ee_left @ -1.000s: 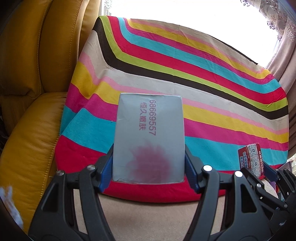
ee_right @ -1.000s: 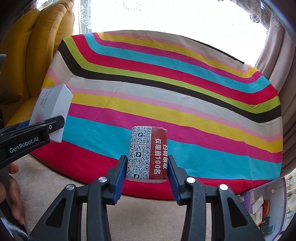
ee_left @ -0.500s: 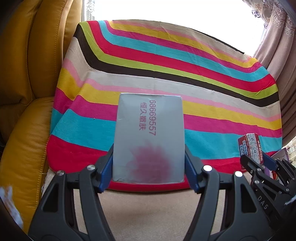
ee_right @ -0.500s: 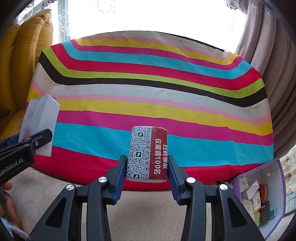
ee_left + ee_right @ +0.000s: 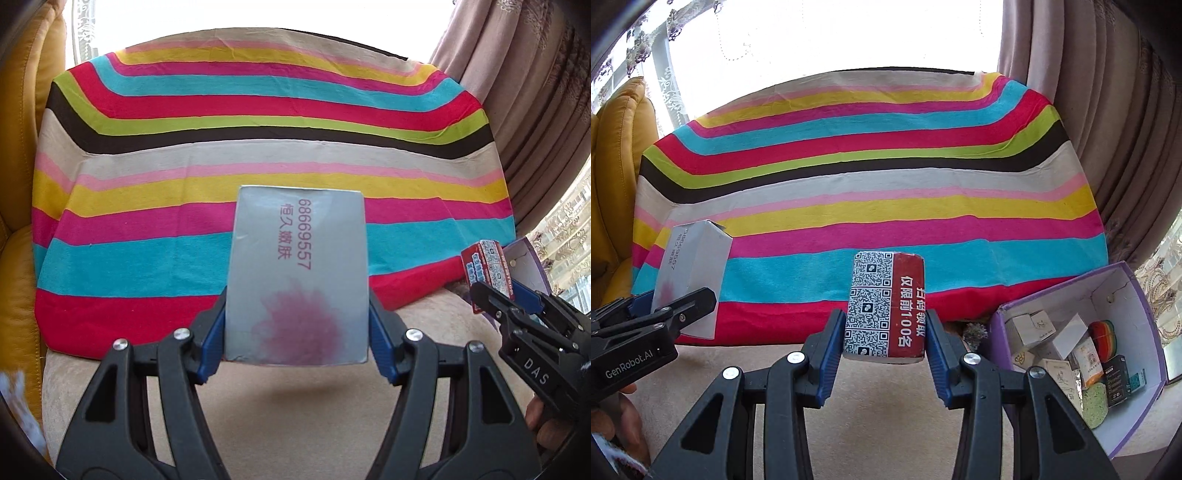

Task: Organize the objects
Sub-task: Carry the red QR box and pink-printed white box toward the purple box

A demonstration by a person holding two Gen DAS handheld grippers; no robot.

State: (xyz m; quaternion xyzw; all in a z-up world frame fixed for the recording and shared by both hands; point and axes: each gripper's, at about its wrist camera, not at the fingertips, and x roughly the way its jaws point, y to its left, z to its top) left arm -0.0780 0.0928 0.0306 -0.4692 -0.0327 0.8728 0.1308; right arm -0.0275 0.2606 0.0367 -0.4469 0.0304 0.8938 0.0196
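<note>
My left gripper (image 5: 297, 328) is shut on a grey-white flat box (image 5: 298, 273) with pink print and a magenta blotch, held in the air before a striped cloth. The box also shows at the left of the right wrist view (image 5: 690, 280). My right gripper (image 5: 884, 332) is shut on a small red pack (image 5: 886, 306) with QR codes and white print. That pack shows at the right of the left wrist view (image 5: 487, 273). A purple open box (image 5: 1145, 373) with several small packages inside sits low at the right.
A multicoloured striped cloth (image 5: 871, 192) covers the raised surface ahead. Beige upholstery (image 5: 886, 406) lies below the grippers. A yellow leather sofa (image 5: 22, 258) stands at the left, curtains (image 5: 1108, 110) at the right, and a bright window behind.
Both grippers have swung to the right with their loads. The sofa has slid out at the left, and the purple box has come into the right wrist view.
</note>
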